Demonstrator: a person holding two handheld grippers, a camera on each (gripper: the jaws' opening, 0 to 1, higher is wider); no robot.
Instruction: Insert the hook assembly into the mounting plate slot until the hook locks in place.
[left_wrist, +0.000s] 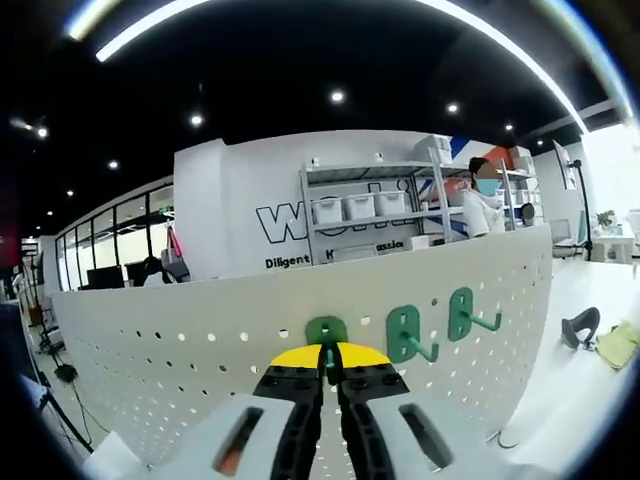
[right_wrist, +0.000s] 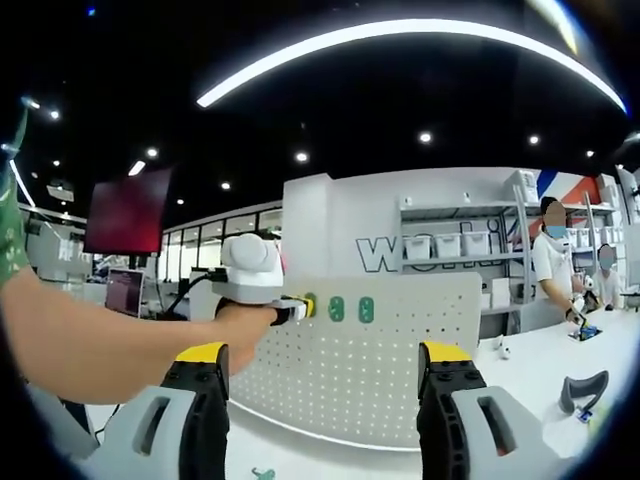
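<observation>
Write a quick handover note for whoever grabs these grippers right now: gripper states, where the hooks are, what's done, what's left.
Left gripper: shut on a green hook, held against the white pegboard.
Right gripper: open, empty, held back from the board.
Two other green hooks already hang on the pegboard beside it.
Done: third hook brought to the board.
Left: whether it has locked can't be told; seat it, then release.

3 hooks (left_wrist: 403, 335) hang side by side on the pegboard (left_wrist: 200, 350).
</observation>
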